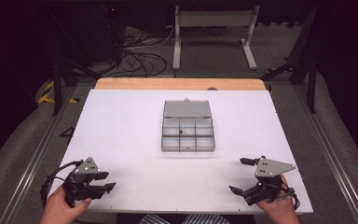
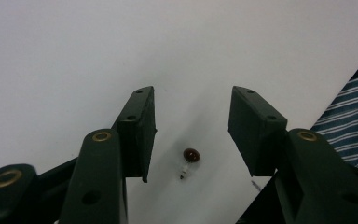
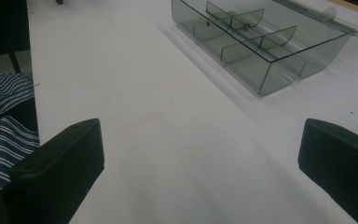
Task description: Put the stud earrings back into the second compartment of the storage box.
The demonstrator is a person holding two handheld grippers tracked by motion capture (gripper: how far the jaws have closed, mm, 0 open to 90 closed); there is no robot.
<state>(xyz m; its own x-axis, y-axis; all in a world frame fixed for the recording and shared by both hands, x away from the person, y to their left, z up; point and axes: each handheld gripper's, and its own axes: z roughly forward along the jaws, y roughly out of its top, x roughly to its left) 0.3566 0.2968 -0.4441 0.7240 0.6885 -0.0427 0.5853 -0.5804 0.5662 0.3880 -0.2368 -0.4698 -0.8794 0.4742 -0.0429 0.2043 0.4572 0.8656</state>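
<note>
One white table is filling most of the high view, running from a wooden strip at its upper edge down to the bottom of the frame. At the centre of that view a clear plastic organizer box is sitting with its lid lying open toward the top; thin dividers are splitting it into small compartments, and a tiny dark speck is showing in one of the middle ones. In the right gripper view the box is occupying the upper right. At the lower left of the high view a hand is holding the left gripper, its jaws standing moderately apart and gripping nothing. At the lower right the right gripper is gaping wide, also empty. In the left gripper view a small brown bead with a short wire stem is lying on the table between the jaws, touching neither. Striped cloth is showing at that view's right edge.
</note>
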